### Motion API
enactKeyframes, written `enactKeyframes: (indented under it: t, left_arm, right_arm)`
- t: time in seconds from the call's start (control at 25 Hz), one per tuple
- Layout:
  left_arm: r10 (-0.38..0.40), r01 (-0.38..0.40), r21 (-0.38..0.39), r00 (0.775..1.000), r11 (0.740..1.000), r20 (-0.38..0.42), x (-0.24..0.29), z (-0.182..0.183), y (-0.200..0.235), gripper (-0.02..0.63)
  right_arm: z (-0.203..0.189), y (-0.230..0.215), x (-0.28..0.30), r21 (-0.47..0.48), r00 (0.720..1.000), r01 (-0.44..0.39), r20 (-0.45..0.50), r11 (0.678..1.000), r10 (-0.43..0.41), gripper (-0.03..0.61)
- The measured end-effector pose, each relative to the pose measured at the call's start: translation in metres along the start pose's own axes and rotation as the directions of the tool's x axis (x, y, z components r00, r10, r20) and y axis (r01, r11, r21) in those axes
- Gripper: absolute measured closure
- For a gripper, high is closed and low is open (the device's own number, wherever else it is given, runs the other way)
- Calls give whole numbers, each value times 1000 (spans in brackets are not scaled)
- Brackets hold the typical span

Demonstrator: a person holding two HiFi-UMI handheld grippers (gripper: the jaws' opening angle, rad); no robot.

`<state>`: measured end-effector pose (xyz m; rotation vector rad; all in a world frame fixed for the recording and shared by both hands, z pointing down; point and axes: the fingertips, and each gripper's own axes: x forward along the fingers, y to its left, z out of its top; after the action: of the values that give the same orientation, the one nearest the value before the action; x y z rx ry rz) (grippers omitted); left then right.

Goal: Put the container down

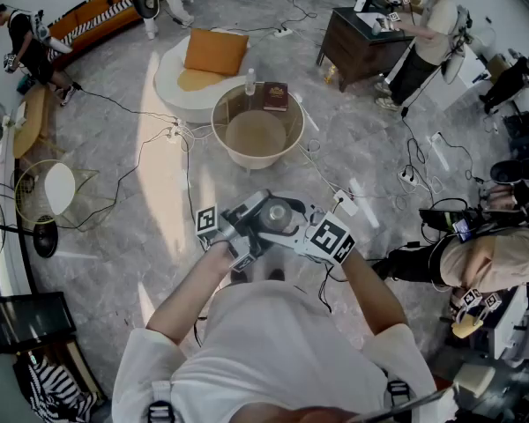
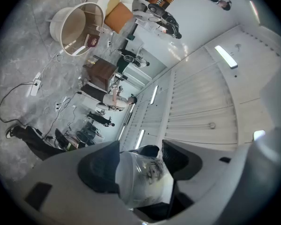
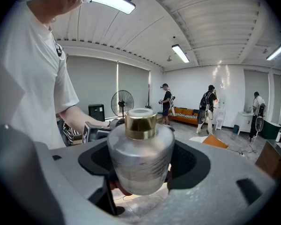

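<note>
The grey veined marble floor (image 1: 106, 245) is gleaming under everything, with cables snaking across it. Ahead, a round cream tub-shaped table (image 1: 257, 159) is standing with a clear top. It is carrying a dark red book (image 1: 275, 96) and a small clear bottle (image 1: 249, 82). Just behind it, a square orange cushion (image 1: 216, 51) is lying on a low white round pouf (image 1: 172, 86).

The person in the loose white shirt is holding both tongs together in front of the chest. The container (image 1: 279, 214) is sitting between them, up off the floor. It is a squat, round-shouldered jar of frosted silvery glass with a shiny gold collar and a flat white cap.

The right gripper (image 3: 140, 172) is clamping the jar's belly, dark pads pressing on either side. The left gripper (image 2: 143, 165) is gripping it too, jaws spread wide on its cloudy, translucent body.
</note>
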<state>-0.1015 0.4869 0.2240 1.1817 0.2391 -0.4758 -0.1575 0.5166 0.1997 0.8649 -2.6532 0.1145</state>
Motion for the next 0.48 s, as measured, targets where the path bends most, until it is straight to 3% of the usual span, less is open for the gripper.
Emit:
enactKeyframes:
  t: [0.48]
  left_arm:
    - [-7,7,0,1000,1000,-7,-3,14,-8,345]
  right_arm:
    - [4,-8,14,-2,1000,5,0,1000,-5,241]
